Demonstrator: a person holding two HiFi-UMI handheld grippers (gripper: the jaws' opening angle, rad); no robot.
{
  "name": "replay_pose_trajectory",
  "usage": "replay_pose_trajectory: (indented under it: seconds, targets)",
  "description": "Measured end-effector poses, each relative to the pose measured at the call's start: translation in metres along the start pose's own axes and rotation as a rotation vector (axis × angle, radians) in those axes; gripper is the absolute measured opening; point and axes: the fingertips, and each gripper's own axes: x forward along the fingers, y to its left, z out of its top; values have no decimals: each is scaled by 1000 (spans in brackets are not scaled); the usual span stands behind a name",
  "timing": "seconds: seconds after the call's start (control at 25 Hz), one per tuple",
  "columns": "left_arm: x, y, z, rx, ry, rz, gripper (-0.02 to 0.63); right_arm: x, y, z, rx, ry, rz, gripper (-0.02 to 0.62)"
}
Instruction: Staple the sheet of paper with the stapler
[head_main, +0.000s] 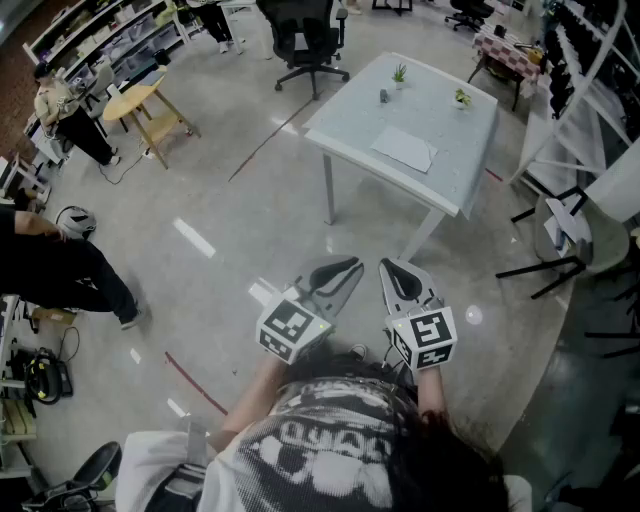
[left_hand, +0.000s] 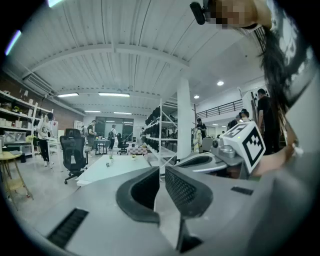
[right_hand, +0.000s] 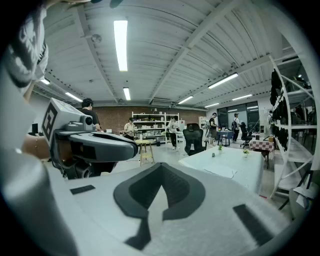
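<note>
Left gripper (left_hand: 161, 175): jaws a narrow slit apart, nothing between them.
Right gripper (right_hand: 161, 169): jaws clenched together, empty.
Sheet of paper (head_main: 404, 149): flat on the white table (head_main: 345, 118), upper centre of the head view, well apart from both grippers.

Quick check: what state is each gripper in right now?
Left gripper: open by a narrow gap, nothing between the fingers.
Right gripper: closed, holding nothing.
</note>
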Motion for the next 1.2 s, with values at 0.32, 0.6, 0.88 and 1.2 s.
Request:
replay_pose_trajectory:
  seconds: [0.32, 0.6, 0.88, 1.2]
  targets:
    - [2, -5, -5, -10, 10, 20, 34, -9, -9, -4, 19, -22, -18, 0]
    - [2, -7, -7, -8, 31, 24, 34, -12, -12, -8, 38, -23, -22, 0]
    - [15, 3, -7, 0, 47, 7, 34, 2, -26, -9, 50, -23, -30, 2]
    - [56, 47, -14, -11, 64, -27, 34, 49, -66, -13, 59, 19, -62, 2]
